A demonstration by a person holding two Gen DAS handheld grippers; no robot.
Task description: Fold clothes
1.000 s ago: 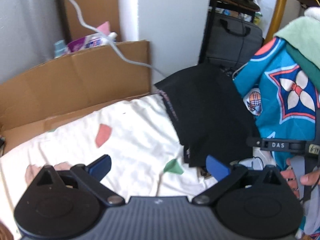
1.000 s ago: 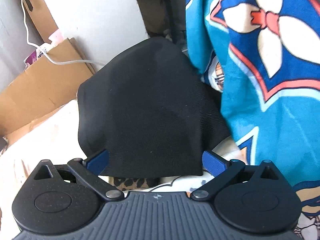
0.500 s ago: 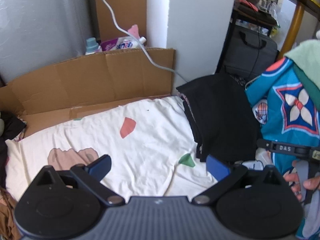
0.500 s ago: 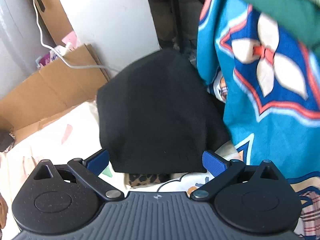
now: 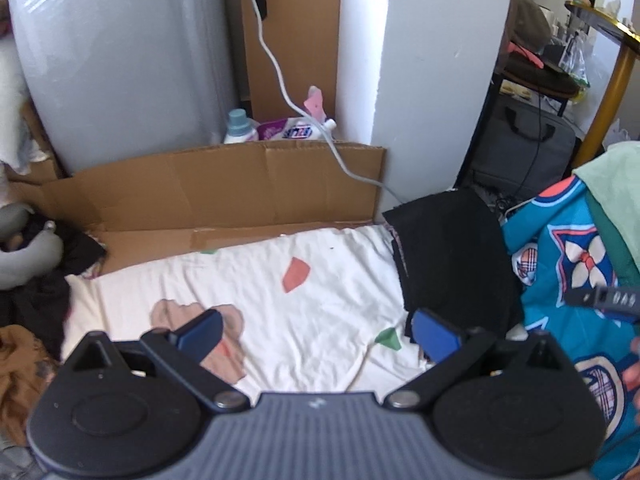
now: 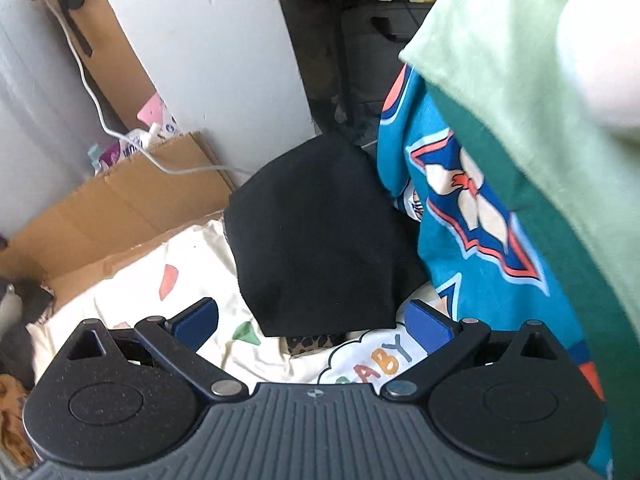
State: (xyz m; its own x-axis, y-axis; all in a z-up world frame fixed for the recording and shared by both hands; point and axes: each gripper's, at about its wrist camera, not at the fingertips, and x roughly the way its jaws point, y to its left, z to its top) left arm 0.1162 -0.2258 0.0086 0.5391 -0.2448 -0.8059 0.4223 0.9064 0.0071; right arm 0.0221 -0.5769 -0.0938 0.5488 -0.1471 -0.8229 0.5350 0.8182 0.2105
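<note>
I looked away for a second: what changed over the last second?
Both hand-held grippers pulled back from the folded black garment; the left and right remain open and empty. The garment and white patterned sheet stayed put.

A black folded garment [image 5: 452, 256] lies on a cream sheet [image 5: 280, 300] with coral and green patches, beside teal floral-print fabric [image 6: 472, 208].

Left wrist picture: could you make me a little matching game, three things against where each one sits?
Things:
1. black cloth
2. cardboard
3. bottle

Places:
A. standing up along the far edge of the white sheet
B. behind the brown wall, beside the grey appliance
C. on the sheet's right end, next to the blue patterned fabric

Pairs: 1-C, 2-A, 3-B
</note>
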